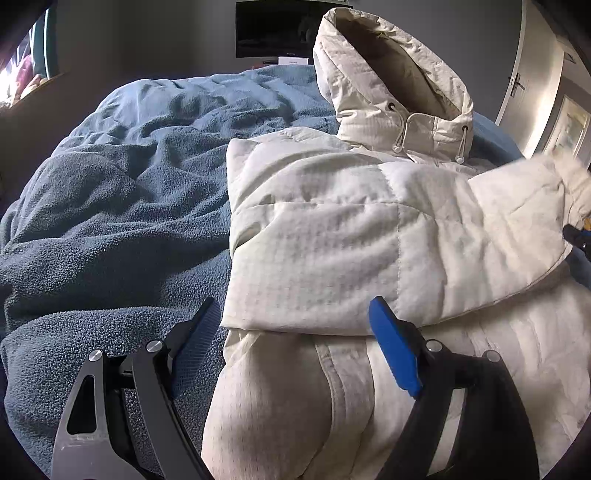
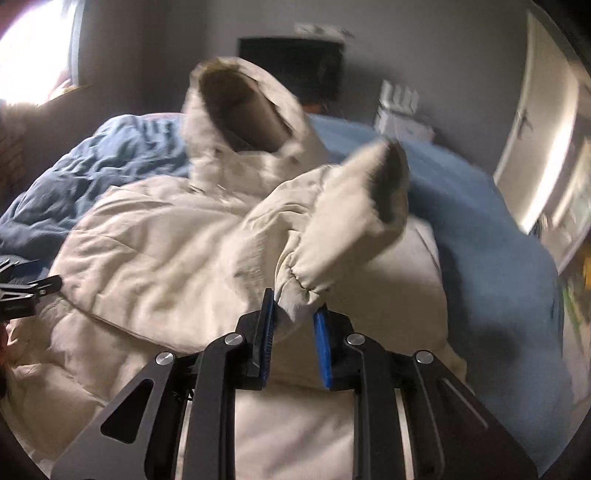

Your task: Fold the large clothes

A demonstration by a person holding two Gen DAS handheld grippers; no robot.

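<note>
A cream hooded puffer jacket (image 1: 325, 229) lies on a blue blanket (image 1: 122, 192), hood (image 1: 391, 81) standing up at the far end. One sleeve is folded across the chest. My left gripper (image 1: 295, 332) hangs open over the jacket's near left edge, with nothing pinched between its blue pads. In the right wrist view the jacket (image 2: 159, 240) fills the middle. My right gripper (image 2: 295, 314) is shut on the other sleeve (image 2: 332, 229) near its gathered cuff, and the sleeve rises away from the pads, blurred. The left gripper (image 2: 26, 291) shows at the left edge of that view.
The blanket covers a bed (image 2: 480, 229) that runs out to the right. A dark screen (image 1: 275, 31) hangs on the grey back wall. A bright window (image 2: 33, 55) is at the left and a white door (image 1: 524, 74) at the right.
</note>
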